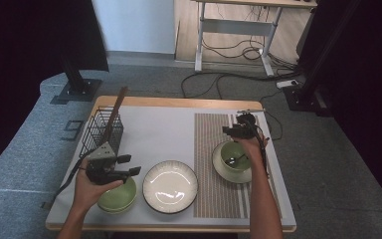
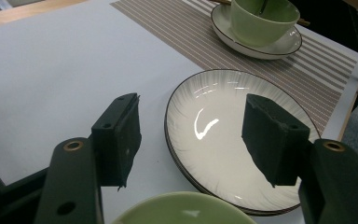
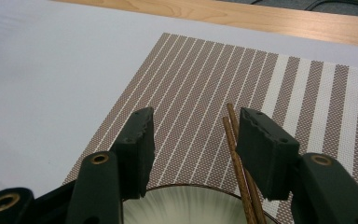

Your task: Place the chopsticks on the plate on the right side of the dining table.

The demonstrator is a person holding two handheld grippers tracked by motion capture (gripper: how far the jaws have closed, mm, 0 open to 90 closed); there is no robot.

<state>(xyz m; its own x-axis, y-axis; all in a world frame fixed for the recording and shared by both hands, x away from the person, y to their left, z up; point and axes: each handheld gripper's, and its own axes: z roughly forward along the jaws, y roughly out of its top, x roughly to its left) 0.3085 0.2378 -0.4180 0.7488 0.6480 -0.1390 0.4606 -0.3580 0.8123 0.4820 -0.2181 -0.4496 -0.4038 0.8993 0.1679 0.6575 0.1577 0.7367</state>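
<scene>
Green bowl at near left lies beneath our left gripper, jaws apart and empty. We see the white plate at centre. On the striped mat, our right gripper hovers spread, unclamped, with the chopsticks lying between its jaws, by the right pad.
</scene>
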